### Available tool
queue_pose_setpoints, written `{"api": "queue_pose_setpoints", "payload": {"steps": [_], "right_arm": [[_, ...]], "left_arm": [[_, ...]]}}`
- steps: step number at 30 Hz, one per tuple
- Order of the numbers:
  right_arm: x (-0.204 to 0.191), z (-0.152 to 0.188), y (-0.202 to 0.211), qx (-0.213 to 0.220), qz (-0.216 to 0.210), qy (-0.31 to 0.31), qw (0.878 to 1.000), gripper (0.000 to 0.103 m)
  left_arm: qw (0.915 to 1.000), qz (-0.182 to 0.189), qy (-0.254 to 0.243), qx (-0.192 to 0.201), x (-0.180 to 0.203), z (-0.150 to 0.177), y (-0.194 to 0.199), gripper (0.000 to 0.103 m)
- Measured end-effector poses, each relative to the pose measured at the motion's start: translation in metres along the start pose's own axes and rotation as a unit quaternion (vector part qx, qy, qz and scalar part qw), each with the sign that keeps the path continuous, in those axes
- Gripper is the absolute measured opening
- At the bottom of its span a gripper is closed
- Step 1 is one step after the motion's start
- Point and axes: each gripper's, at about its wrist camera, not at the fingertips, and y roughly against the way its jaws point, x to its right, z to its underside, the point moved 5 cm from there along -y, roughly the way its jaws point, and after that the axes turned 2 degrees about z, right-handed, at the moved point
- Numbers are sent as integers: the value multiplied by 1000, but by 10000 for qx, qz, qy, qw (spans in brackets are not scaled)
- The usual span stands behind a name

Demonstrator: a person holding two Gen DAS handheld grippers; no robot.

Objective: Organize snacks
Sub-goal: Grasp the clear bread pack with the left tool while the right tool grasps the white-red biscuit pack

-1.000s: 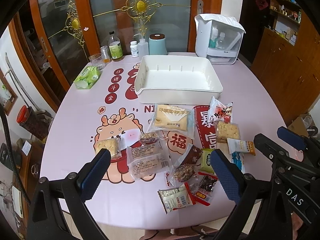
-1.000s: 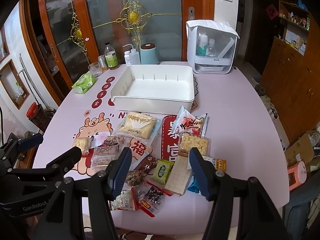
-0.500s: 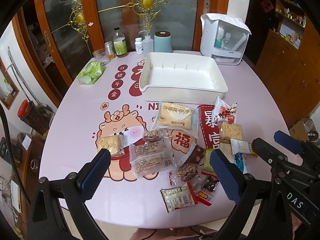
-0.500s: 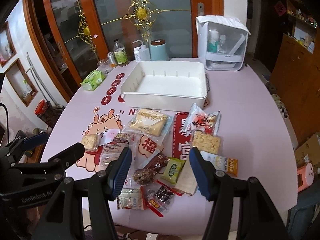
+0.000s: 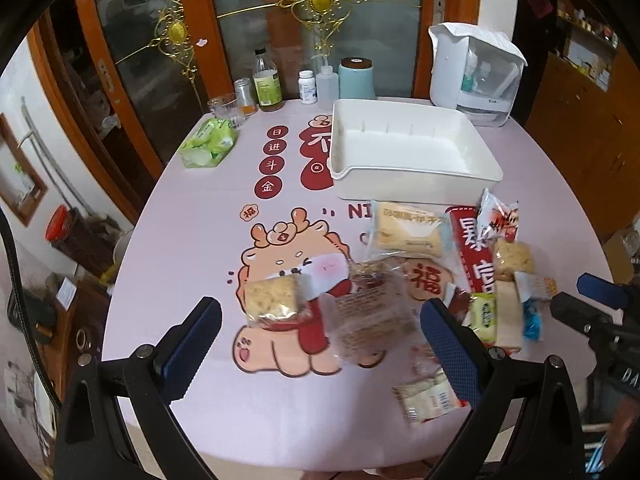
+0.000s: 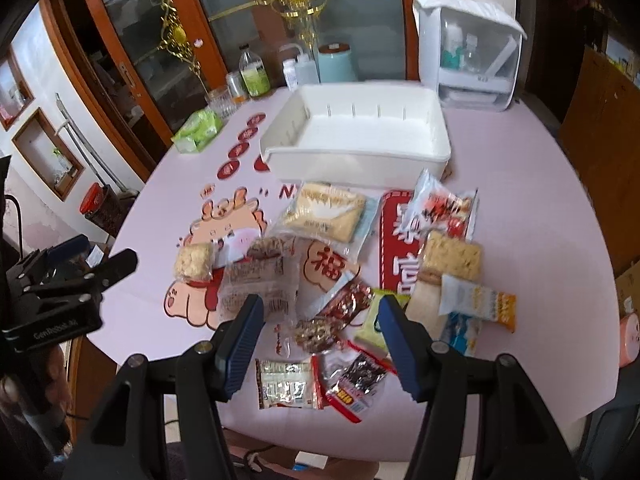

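Note:
Several snack packets lie in a loose heap on the near half of the pink tablecloth (image 5: 192,240). Behind them stands an empty white bin (image 5: 416,178) (image 6: 352,162). My left gripper (image 5: 320,320) hangs open above a rice-cracker packet (image 5: 272,296) and clear biscuit packets (image 5: 368,320), touching nothing. My right gripper (image 6: 320,312) is open over a brown nut packet (image 6: 316,332) and a red wrapper (image 6: 348,298), with a green packet (image 6: 372,320) by its right finger. A yellow cake packet (image 6: 324,216) lies nearer the bin. Each gripper shows at the edge of the other's view.
Along the table's far edge stand a green tissue pack (image 5: 208,142), a glass, bottles (image 5: 266,84), a teal canister (image 5: 356,78) and a white dispenser (image 5: 476,76). The rounded front edge of the table is just below both grippers. Wooden doors and cabinets surround the table.
Both grippers have come lower and closer to the snacks. The left one has shifted left, so the heap now sits right of its centre. The jaws of both have kept their width.

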Motion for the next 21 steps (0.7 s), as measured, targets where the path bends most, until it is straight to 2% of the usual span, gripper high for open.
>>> {"api": "queue_pose_setpoints", "payload": {"steps": [6, 10, 16, 21], "right_arm": [[-2, 19, -36, -465, -109, -242, 9986, 60], [-8, 37, -63, -706, -146, -103, 9973, 60], [-25, 79, -101, -1127, -285, 361, 9926, 60], [-42, 102, -121, -1382, -512, 382, 9883, 60]], "left_arm": [[9982, 209, -424, -378, -26, 16, -33, 99], [9932, 477, -826, -668, -28, 32, -62, 99], [9791, 800, -1602, -967, -15, 44, -109, 99], [9605, 1080, -2277, -1178, 6, 44, -146, 99]]}}
